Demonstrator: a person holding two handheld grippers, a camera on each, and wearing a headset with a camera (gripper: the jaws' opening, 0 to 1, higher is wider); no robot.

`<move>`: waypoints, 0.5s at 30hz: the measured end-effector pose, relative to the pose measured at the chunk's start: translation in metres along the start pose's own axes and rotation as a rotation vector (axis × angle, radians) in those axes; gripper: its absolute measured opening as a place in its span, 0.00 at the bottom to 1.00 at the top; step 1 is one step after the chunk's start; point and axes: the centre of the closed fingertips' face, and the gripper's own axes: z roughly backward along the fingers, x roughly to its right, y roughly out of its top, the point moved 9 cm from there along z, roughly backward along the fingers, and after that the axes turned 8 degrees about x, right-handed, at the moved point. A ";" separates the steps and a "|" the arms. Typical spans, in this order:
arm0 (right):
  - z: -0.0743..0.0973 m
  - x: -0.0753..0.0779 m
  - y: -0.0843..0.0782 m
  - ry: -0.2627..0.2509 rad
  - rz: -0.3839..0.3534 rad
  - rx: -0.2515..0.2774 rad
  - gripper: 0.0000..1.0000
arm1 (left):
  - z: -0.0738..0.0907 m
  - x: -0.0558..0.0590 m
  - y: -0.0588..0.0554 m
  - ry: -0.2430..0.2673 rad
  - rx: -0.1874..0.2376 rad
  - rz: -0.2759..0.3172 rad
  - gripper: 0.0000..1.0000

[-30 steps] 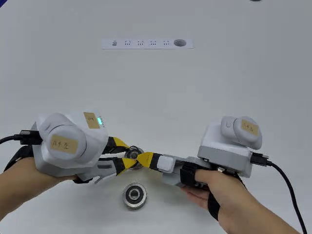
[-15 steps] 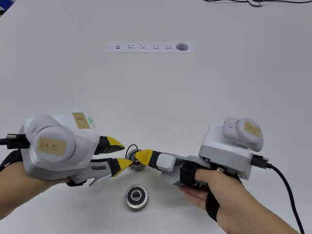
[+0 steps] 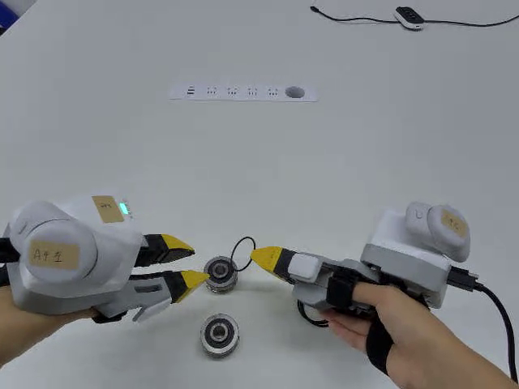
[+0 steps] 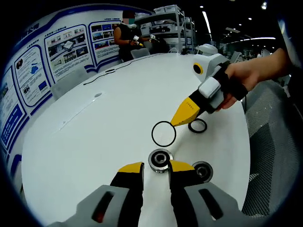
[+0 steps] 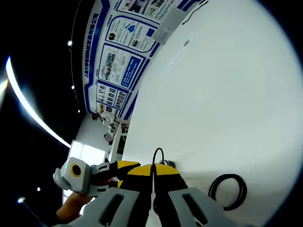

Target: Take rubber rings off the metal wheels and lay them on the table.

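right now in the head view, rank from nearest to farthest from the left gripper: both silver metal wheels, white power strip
1. upper silver metal wheel, at the tips of the left gripper
2. lower silver metal wheel, nearer the person
3. white power strip, mid-table

I see my white table bearing one round metal wheel, a second metal wheel, a loose black rubber ring and a flat white power strip.

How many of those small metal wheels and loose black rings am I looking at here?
Metal wheels: 2
Loose rubber rings: 2, the pinched ring in the right tool and the flat ring on the table
Total: 4
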 end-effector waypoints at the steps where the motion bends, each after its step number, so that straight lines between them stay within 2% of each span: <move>1: 0.002 0.001 0.001 -0.004 -0.002 0.006 0.02 | 0.001 0.000 0.000 0.001 0.005 -0.004 0.22; 8: 0.025 0.015 0.009 -0.048 -0.023 0.048 0.02 | 0.008 0.004 0.002 0.007 0.032 -0.017 0.29; 10: 0.032 0.019 0.010 -0.058 -0.032 0.058 0.02 | 0.010 0.005 0.001 0.007 0.039 -0.037 0.31; 15: 0.043 0.026 0.008 -0.084 -0.042 0.066 0.02 | 0.014 0.009 0.000 0.001 0.029 -0.053 0.35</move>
